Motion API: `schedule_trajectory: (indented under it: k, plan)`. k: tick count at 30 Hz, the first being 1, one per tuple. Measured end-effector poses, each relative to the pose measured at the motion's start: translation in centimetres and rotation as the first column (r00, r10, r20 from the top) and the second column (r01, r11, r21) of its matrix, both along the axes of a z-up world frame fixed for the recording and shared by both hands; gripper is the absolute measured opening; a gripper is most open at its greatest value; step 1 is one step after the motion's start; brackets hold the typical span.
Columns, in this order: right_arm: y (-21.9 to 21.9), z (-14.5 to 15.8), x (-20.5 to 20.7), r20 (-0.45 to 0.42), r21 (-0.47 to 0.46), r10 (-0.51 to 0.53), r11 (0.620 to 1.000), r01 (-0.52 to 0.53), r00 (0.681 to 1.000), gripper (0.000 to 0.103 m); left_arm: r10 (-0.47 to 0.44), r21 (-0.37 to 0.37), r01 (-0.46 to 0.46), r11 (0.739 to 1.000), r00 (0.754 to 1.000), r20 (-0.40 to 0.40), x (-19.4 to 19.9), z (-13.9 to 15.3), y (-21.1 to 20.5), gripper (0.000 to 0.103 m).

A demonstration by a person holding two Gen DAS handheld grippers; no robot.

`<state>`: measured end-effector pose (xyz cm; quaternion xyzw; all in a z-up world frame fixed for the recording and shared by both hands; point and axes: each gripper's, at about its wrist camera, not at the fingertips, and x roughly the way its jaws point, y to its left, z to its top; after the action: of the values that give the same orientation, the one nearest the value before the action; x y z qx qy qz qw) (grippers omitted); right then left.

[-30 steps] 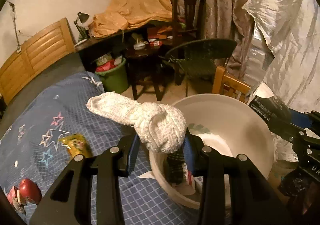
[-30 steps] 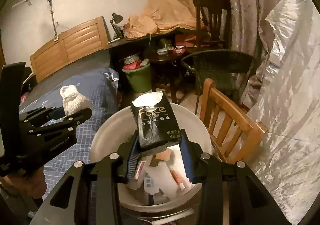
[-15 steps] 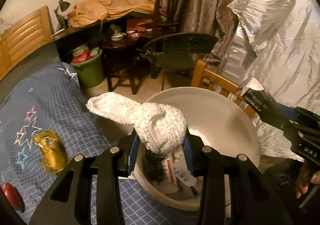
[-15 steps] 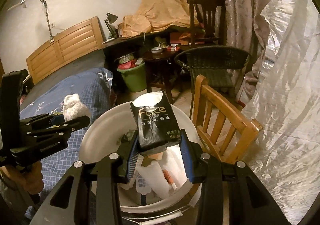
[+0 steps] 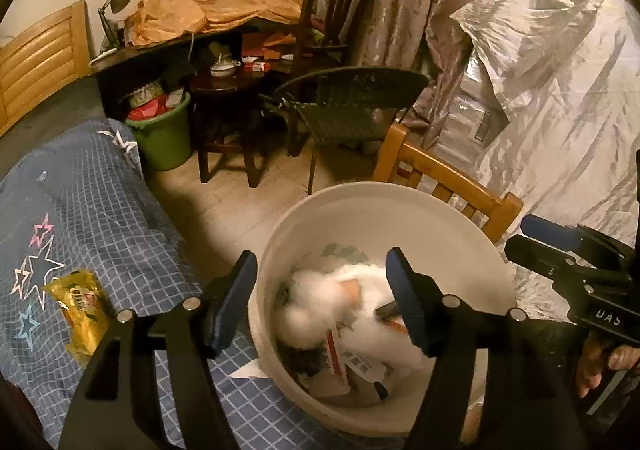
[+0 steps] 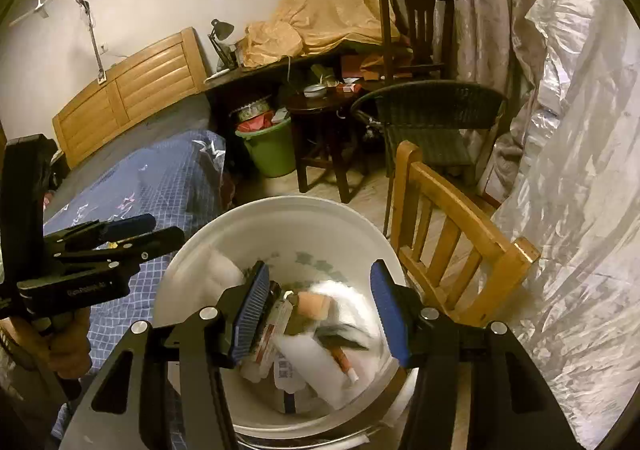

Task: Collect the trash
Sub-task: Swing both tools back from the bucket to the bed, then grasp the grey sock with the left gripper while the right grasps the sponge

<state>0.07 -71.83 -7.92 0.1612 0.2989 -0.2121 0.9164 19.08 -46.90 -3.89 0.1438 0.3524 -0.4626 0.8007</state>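
A white bucket of trash stands by the bed. My left gripper hangs over it with its jaws opening and nothing between the pads. A white knotted cloth shows blurred inside the bucket below them. In the right wrist view my right gripper is also over the bucket, jaws opening and empty. A dark blurred pack lies among the trash under it. A yellow snack packet lies on the blue checked bedcover. Each view shows the other gripper beside the bucket: right gripper, left gripper.
A light wooden chair stands right behind the bucket. Further back are a dark wicker chair, a dark stool and a full green bucket. A silvery plastic sheet fills the right side.
Both grippers have opened. The white cloth has dropped from the left one and the black tissue pack from the right one into the bucket. The left gripper moved over the bucket.
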Motion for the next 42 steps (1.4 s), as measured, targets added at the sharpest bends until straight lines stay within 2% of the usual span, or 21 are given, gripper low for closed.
schedule_trajectory:
  k: [5,10,14,16,18,19,20,22,23,25,26,28,29,32,36,39,41,42]
  plan:
    - [0.1,-0.3,0.1,-0.002,0.007,-0.001,1.000,0.001,1.000,0.054,0.021,0.006,-0.021,1.000,1.000,0.013,0.0,-0.1,0.9,0.064]
    - [1.1,0.1,0.1,0.047,0.006,0.023,1.000,-0.023,0.999,0.054,0.083,0.000,-0.083,0.997,0.995,0.064,-0.3,0.2,3.6,0.074]
    - [3.8,0.4,0.2,0.118,-0.036,0.030,0.999,-0.025,0.993,0.055,0.212,-0.029,-0.210,0.977,0.968,0.133,-0.3,0.8,8.6,0.079]
    - [5.4,0.5,0.2,0.169,-0.051,0.030,0.998,-0.021,0.985,0.061,0.308,-0.055,-0.303,0.951,0.938,0.157,-0.3,1.0,11.9,0.084]
    - [7.1,0.6,0.5,0.229,-0.048,0.035,0.999,-0.025,0.973,0.067,0.417,-0.079,-0.410,0.909,0.892,0.175,-0.3,1.1,16.0,0.086]
    - [8.2,0.5,0.9,0.255,-0.041,0.046,0.998,-0.037,0.966,0.067,0.453,-0.085,-0.445,0.892,0.874,0.176,-0.3,1.1,17.8,0.087]
    - [9.1,0.5,1.4,0.267,-0.036,0.057,0.998,-0.049,0.962,0.067,0.507,-0.087,-0.500,0.862,0.843,0.180,-0.2,1.0,20.8,0.087]
    - [11.5,0.0,3.0,0.282,-0.023,0.099,0.995,-0.096,0.954,0.067,0.572,-0.088,-0.567,0.819,0.799,0.184,-0.1,0.9,24.6,0.087]
    - [12.7,-0.2,3.8,0.280,-0.017,0.124,0.992,-0.124,0.952,0.067,0.625,-0.087,-0.621,0.779,0.759,0.183,0.0,0.7,28.0,0.087]
    - [15.8,-0.7,5.9,0.266,-0.013,0.201,0.979,-0.206,0.943,0.067,0.695,-0.087,-0.693,0.716,0.695,0.183,0.3,0.6,32.2,0.087]
    - [17.2,-0.8,6.8,0.255,-0.015,0.237,0.970,-0.241,0.937,0.067,0.751,-0.090,-0.749,0.657,0.639,0.169,0.6,0.4,35.8,0.087]
    - [20.6,-1.3,8.6,0.234,-0.017,0.312,0.948,-0.317,0.921,0.067,0.810,-0.089,-0.809,0.581,0.565,0.155,1.2,0.1,40.2,0.087]
    - [22.3,-1.5,9.4,0.225,-0.012,0.347,0.936,-0.353,0.911,0.068,0.852,-0.089,-0.851,0.518,0.504,0.140,1.8,-0.3,43.5,0.087]
    - [26.0,-2.0,11.0,0.202,0.007,0.415,0.905,-0.425,0.887,0.068,0.901,-0.069,-0.899,0.432,0.429,0.064,3.7,-1.5,49.1,0.087]
    - [32.5,-2.6,13.0,0.153,0.007,0.535,0.840,-0.542,0.831,0.068,0.914,-0.031,-0.914,0.405,0.405,0.015,6.6,-3.4,52.2,0.087]
    - [35.9,-2.8,13.8,0.125,0.001,0.589,0.805,-0.593,0.799,0.068,0.907,0.010,-0.907,0.420,0.420,-0.041,9.1,-5.2,52.8,0.087]
    - [38.1,-2.8,14.3,0.109,-0.001,0.615,0.786,-0.618,0.781,0.068,0.881,0.030,-0.884,0.466,0.461,-0.103,10.6,-6.4,52.7,0.083]
    - [39.0,-2.8,14.6,0.100,-0.004,0.627,0.777,-0.630,0.773,0.068,0.874,0.040,-0.879,0.476,0.467,-0.137,11.3,-7.0,52.7,0.069]
